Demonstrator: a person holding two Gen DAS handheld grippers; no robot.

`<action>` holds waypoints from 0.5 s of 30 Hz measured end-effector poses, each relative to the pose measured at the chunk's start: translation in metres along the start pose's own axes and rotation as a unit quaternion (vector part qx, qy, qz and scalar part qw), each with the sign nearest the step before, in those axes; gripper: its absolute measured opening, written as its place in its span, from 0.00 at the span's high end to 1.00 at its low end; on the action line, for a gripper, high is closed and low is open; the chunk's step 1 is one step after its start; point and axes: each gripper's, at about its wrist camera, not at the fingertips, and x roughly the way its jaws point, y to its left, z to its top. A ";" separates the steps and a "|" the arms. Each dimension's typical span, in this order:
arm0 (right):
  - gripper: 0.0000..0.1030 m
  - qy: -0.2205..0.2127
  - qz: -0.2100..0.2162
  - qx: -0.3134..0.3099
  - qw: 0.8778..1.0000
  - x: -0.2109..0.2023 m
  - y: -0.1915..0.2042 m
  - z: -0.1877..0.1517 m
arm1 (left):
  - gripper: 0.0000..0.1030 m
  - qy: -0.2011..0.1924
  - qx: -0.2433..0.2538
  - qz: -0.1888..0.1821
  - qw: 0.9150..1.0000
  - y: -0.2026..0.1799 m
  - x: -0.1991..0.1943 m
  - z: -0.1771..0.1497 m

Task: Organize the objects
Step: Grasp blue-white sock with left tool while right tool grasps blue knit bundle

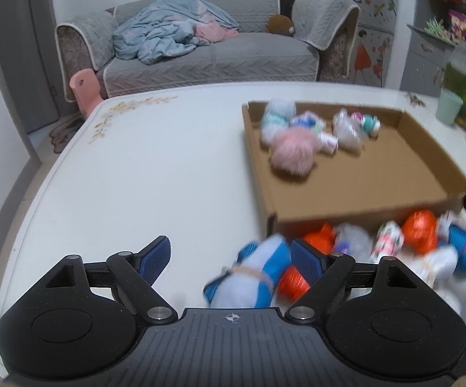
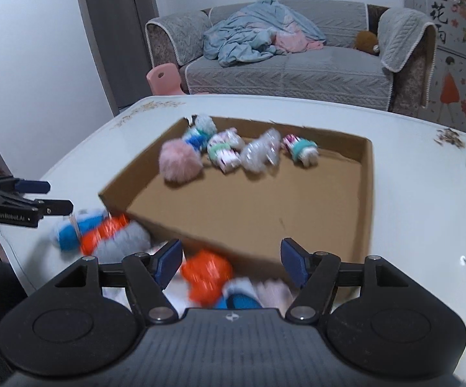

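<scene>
Fingers point(image 1: 160, 259) apart | left gripper point(image 2: 44, 198) visible only right-wrist

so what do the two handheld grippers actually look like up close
Both are matte black plastic: a ribbed body with a small crosshair mark, round caps either side and linkage arms with silver pivot pins. The left gripper and right gripper carry blue ribbed finger pads. Side on, the left gripper shows white "GenRobot.AI" lettering.

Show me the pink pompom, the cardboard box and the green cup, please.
pink pompom point(image 2: 180, 161), right wrist view, middle of the fluff
cardboard box point(image 2: 367, 193), right wrist view, right wall
green cup point(image 1: 448, 107), left wrist view, its side
</scene>
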 end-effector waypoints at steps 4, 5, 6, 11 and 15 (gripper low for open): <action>0.37 -0.008 0.000 0.004 1.000 -0.005 -0.004 -0.026 | 0.15 0.007 0.013 -0.005 1.000 0.002 0.012 -0.018; 0.37 -0.008 0.001 0.000 1.000 -0.006 -0.004 -0.032 | 0.15 0.009 0.017 -0.007 1.000 0.003 0.014 -0.022; 0.37 -0.009 -0.002 -0.008 1.000 -0.006 -0.003 -0.037 | 0.15 0.011 0.023 -0.009 1.000 0.004 0.016 -0.026; 0.38 -0.010 -0.004 -0.034 0.999 -0.001 0.001 -0.055 | 0.15 0.014 0.056 -0.001 0.998 0.003 0.030 -0.036; 0.40 -0.014 -0.012 -0.066 0.998 0.004 0.007 -0.057 | 0.13 0.019 0.055 -0.005 0.998 0.005 0.039 -0.037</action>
